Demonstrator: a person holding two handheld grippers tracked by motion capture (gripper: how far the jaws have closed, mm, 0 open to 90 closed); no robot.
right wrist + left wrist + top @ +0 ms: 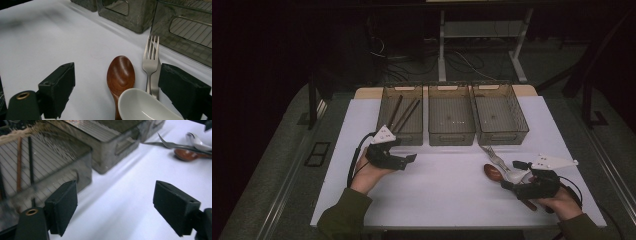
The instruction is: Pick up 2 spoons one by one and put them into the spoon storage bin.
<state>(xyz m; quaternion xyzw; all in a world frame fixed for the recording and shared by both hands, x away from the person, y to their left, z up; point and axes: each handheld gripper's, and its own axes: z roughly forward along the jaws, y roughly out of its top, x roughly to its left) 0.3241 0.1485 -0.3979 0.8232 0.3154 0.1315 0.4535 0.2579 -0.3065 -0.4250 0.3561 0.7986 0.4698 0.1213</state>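
Note:
A brown wooden spoon (492, 171), a metal fork (493, 154) and a white ceramic spoon (518, 175) lie together on the white table at the right. My right gripper (512, 175) stands open just behind them. In the right gripper view its jaws (120, 91) straddle the wooden spoon (121, 73) and the white spoon (143, 105), with the fork (150, 56) near the right pad. My left gripper (404, 151) is open and holds nothing, in front of the left bin (404, 137). That bin holds dark chopsticks (404, 114).
Three clear bins stand in a row at the back: the left one, a middle bin (451, 137) and a right bin (502, 136). In the left gripper view, the chopstick bin (82, 170) is close on the left and white tabletop (120, 202) lies between the jaws.

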